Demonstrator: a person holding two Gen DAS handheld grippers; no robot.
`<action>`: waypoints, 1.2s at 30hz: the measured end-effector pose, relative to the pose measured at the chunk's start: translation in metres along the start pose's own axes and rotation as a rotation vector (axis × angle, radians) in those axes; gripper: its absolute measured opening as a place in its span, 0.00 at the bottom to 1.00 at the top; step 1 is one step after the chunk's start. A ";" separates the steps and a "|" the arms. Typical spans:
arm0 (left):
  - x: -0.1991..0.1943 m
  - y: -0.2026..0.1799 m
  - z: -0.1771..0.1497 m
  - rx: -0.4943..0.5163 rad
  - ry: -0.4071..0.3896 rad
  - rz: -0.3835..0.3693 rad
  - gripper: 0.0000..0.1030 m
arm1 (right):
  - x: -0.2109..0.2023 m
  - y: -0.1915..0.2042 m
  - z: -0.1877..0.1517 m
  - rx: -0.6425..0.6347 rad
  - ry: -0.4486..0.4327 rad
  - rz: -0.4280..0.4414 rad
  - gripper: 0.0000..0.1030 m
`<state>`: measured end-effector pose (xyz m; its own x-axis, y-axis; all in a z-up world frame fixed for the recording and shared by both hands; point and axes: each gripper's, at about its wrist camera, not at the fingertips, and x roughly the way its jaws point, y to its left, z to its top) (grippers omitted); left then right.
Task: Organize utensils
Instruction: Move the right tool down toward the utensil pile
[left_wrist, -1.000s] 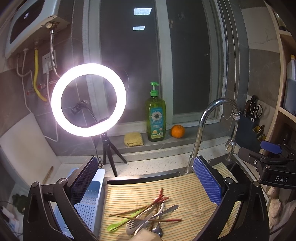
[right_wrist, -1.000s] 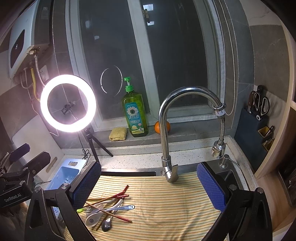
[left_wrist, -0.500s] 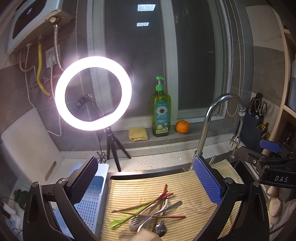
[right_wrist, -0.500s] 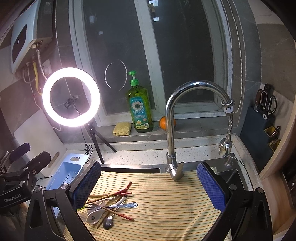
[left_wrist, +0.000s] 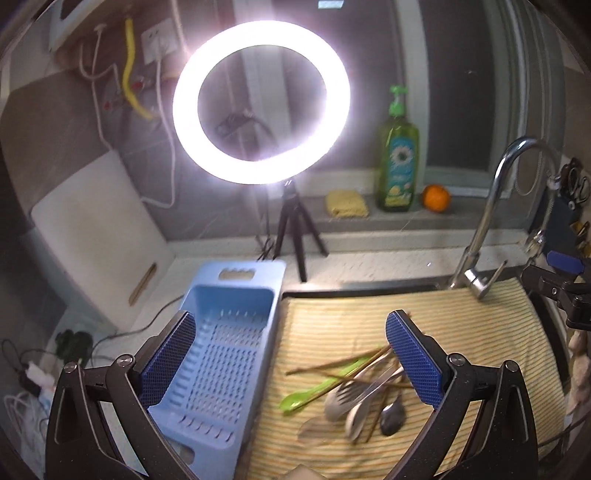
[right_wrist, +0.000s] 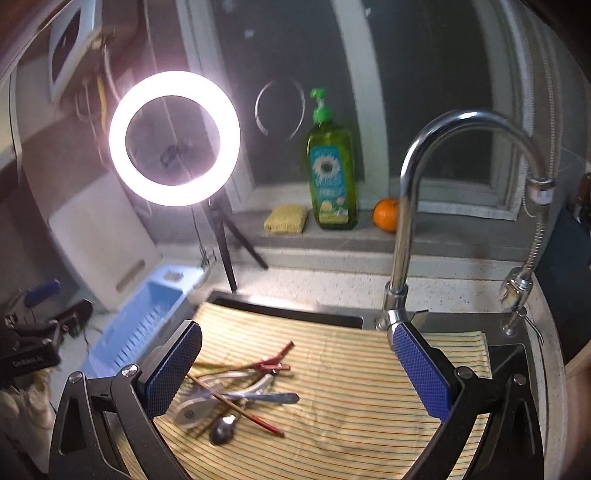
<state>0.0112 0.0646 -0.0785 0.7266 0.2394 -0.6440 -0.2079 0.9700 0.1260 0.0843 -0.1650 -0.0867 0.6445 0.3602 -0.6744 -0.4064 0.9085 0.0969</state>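
A heap of utensils (left_wrist: 354, 391) lies on a yellow striped mat (left_wrist: 461, 332) over the sink: a green spoon (left_wrist: 314, 387), metal spoons and a fork, brown and red chopsticks. A light blue slotted tray (left_wrist: 218, 354) stands left of the mat. My left gripper (left_wrist: 291, 362) hangs open above the tray's right edge and the mat, holding nothing. In the right wrist view the same utensils (right_wrist: 236, 391) lie by the left finger of my right gripper (right_wrist: 295, 369), which is open and empty above the mat (right_wrist: 369, 387). The blue tray (right_wrist: 140, 317) sits at far left.
A lit ring light (left_wrist: 260, 101) on a tripod stands behind the tray. A chrome faucet (right_wrist: 410, 206) rises behind the mat. A green soap bottle (right_wrist: 330, 173), yellow sponge (right_wrist: 286, 218) and orange (right_wrist: 386, 214) sit on the sill. A white cutting board (left_wrist: 96, 232) leans at left.
Both grippers have moved forward and tilted down toward the mat. The left one swung left, so the blue tray now fills its lower left. Both stayed open.
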 end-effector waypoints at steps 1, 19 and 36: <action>0.004 0.002 -0.004 -0.004 0.017 0.005 0.99 | 0.008 0.003 -0.001 -0.015 0.026 0.002 0.99; 0.044 0.018 -0.078 -0.011 0.274 -0.052 0.71 | 0.110 0.034 -0.038 0.069 0.398 0.270 0.69; 0.063 0.009 -0.111 0.091 0.391 -0.166 0.47 | 0.123 0.023 -0.063 0.167 0.480 0.286 0.40</action>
<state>-0.0173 0.0837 -0.2019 0.4392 0.0625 -0.8962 -0.0379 0.9980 0.0510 0.1138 -0.1127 -0.2134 0.1420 0.4955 -0.8569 -0.3885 0.8241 0.4122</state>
